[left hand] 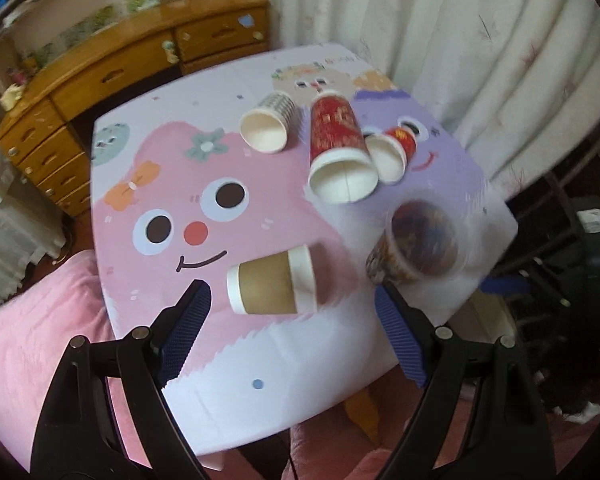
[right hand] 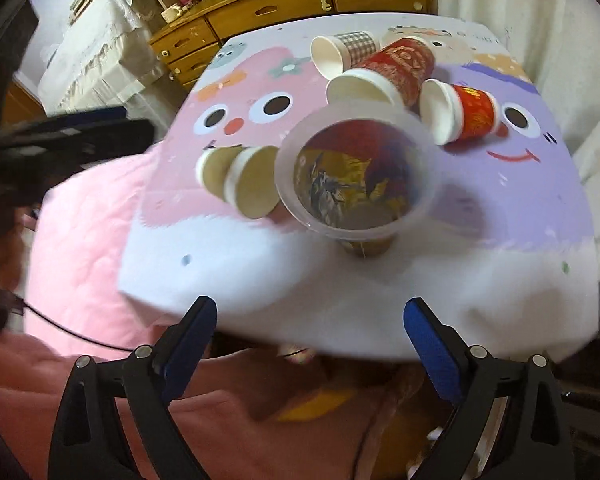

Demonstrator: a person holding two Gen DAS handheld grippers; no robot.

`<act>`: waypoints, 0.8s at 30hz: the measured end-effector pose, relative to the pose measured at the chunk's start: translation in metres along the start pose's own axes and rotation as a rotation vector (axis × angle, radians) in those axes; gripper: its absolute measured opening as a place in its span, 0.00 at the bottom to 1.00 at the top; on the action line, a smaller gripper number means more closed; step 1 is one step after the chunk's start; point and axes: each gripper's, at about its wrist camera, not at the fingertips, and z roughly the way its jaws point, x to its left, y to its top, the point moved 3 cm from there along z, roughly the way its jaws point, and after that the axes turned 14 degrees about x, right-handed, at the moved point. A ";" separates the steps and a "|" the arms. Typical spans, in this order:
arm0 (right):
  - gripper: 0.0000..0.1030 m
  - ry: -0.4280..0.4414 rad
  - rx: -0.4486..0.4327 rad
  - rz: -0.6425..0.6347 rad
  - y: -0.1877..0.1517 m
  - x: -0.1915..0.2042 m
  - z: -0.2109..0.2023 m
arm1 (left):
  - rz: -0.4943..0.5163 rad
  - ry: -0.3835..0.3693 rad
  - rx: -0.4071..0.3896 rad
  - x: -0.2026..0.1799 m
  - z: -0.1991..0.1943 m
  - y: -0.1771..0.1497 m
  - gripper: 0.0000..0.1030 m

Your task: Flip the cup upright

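1. Left gripper (left hand: 292, 304): the jaws are seen spread wide and empty, held above the near edge of the tabletop (left hand: 260, 400). The brown cup (left hand: 271, 288) lies on its side between and just beyond the fingertips, not touched.

2. Right gripper (right hand: 310, 312): the jaws are likewise spread and nothing is held. It is positioned off the near edge of the tabletop, facing the printed cup (right hand: 356, 172).

3. Printed cup: it appears to be standing upright near the right edge, mouth up, though the view is blurred and this is judged, not confirmed.

4. Cups still on their sides: the brown cup near the near edge; the checked cup (left hand: 269, 122), the large red cup (left hand: 338, 152) and the small red cup (left hand: 394, 152) are grouped toward the far edge, the two red ones touching or nearly so.

5. Risk, rolling: a cup on its side is free to roll. If the brown cup is nudged by one finger before the other closes, it may be sent toward the near edge and off.

6. Risk, crushing: paper walls are thin; a hard pinch across the body is likely to dent it.

7. Risk, collision: the printed cup stands close beside the brown cup and could be knocked over during the flip.

8. Risk, far group: a reach there may disturb neighbouring cups.
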 end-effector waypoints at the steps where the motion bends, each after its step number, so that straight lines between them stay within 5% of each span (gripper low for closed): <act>1: 0.95 0.020 0.011 0.010 -0.003 -0.002 -0.012 | -0.034 0.000 -0.013 -0.005 -0.008 0.000 0.80; 5: 0.99 0.067 -0.019 0.045 -0.009 -0.015 -0.074 | -0.139 -0.025 -0.065 -0.030 -0.045 0.002 0.80; 11: 1.00 0.158 -0.085 0.160 -0.010 -0.036 -0.139 | -0.275 0.056 -0.127 -0.072 -0.089 -0.008 0.80; 17: 1.00 -0.068 -0.268 0.168 -0.042 -0.042 -0.178 | -0.319 0.167 -0.200 -0.108 -0.114 -0.042 0.80; 24: 1.00 -0.092 -0.321 0.153 -0.074 -0.042 -0.191 | -0.310 0.267 -0.279 -0.130 -0.130 -0.057 0.81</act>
